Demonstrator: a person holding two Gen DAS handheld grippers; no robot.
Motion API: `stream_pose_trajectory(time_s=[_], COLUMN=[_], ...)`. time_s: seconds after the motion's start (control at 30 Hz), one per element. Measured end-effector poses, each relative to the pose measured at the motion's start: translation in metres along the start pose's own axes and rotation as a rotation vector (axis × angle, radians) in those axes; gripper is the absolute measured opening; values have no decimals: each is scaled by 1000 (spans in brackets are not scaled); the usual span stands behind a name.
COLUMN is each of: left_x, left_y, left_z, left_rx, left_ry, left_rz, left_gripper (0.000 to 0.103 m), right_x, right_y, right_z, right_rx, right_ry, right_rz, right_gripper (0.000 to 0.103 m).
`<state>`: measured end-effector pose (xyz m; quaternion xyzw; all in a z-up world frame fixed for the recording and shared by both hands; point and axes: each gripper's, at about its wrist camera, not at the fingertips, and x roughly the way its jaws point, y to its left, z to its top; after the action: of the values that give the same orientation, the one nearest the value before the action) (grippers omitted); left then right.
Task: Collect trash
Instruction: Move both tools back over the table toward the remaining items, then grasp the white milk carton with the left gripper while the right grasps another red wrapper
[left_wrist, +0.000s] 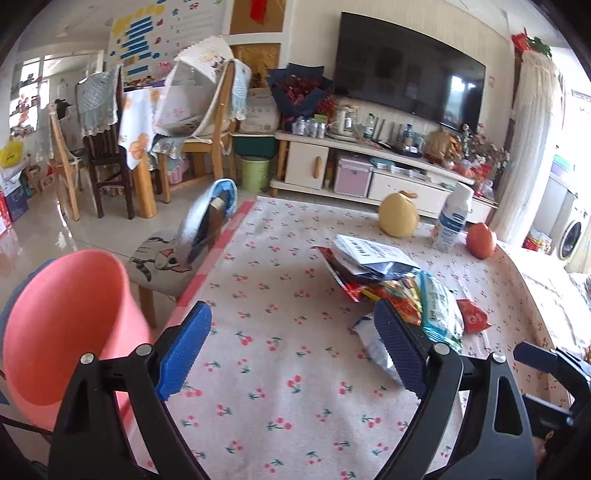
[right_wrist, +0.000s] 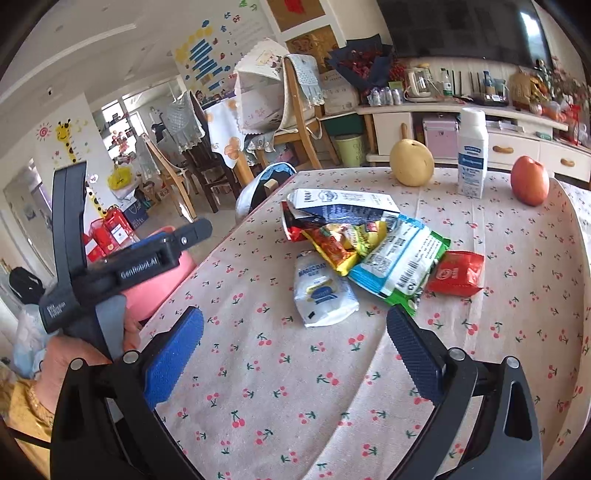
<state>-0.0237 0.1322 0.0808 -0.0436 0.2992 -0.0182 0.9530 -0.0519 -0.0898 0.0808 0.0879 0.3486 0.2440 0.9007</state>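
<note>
The right gripper (right_wrist: 295, 354) is held with its blue pads (right_wrist: 171, 356) spread wide and nothing between them, poised above the cherry-print tablecloth (right_wrist: 295, 424) just short of the white pouch (right_wrist: 323, 291), the nearest piece of the wrapper pile. The left gripper (left_wrist: 291, 354) is likewise spread wide and empty, its right pad near the same pile as seen from the left wrist view, where a white pouch edge (left_wrist: 373, 347) lies just beside it. The step in hand is judged to be a first pick from the pile. The white pouch is best taken first, since it lies apart from the rest at the front; a low, flat approach is called for so one pad slides under its crinkled edge. Behind it the yellow wrapper (right_wrist: 343, 247), the green-and-blue packet (right_wrist: 399, 266) and the red packet (right_wrist: 456, 273) overlap and should be lifted singly. The pink bin (left_wrist: 62, 325) stands at the table's left edge, beside the left gripper. The pear (right_wrist: 412, 162), bottle (right_wrist: 472, 155) and apple (right_wrist: 530, 181) stand well apart and should be left.
</note>
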Motion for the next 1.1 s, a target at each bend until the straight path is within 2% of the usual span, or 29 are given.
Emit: stream_pose_trajectory(time_s=[0.17,0.33,0.47,0.6,0.8,1.1], left_x=[8,24,43,62,108,148], left_y=[-23,-42,-58,-71,-79,-79], left_z=[1,9,21,36,50,53], left_rx=[50,100,183,248,349,375], left_ry=[-8,-8,-5,-15,60,141], left_rz=[-40,-116,-138,-192,-217,-232], left_gripper=[90,90,90,90,90,90], right_x=[-8,-8,-3,2,16,40], right_y=[-27,-49,-70,-89,-103,-129], right_z=[7,16,20,23,26,35], right_rx=[46,54,100,149,111,88], right_ry=[19,49,79,105,136,138], right_rz=[-26,-103,-159,-164,-202,-275], right_gripper=[98,98,98,98,98,98])
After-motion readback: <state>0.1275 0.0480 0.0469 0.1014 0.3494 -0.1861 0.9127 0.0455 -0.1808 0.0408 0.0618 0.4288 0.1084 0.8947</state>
